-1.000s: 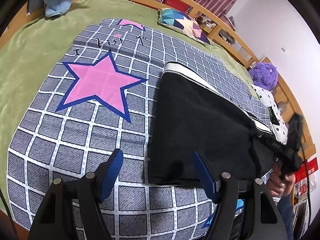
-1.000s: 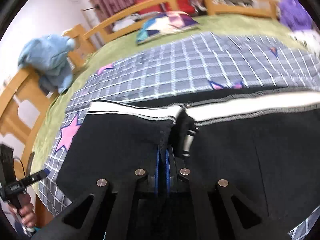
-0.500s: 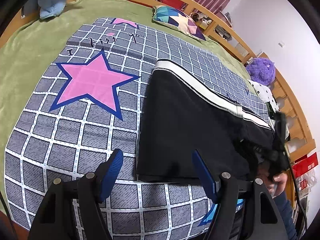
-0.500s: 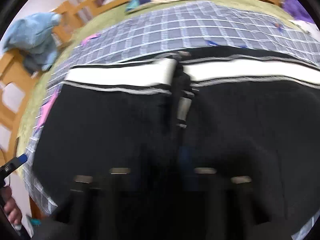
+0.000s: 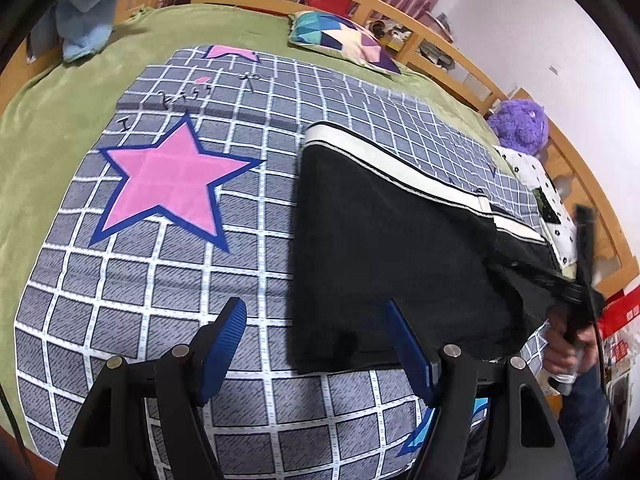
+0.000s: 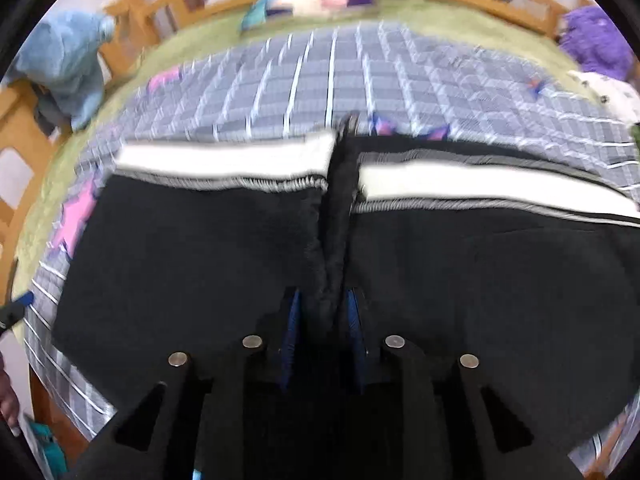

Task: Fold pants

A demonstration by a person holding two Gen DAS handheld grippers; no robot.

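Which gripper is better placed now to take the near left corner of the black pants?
Left. The left gripper is open above that corner of the pants. The right gripper is opening around a fabric ridge mid-garment.

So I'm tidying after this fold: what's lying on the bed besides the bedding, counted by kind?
Black pants with a white waistband: 1
Patchwork geometric cushion: 1
Purple fuzzy plush toy: 1
White pillow with black dots: 1
Light blue garment, draped over the wooden bed rail: 1
Total: 5
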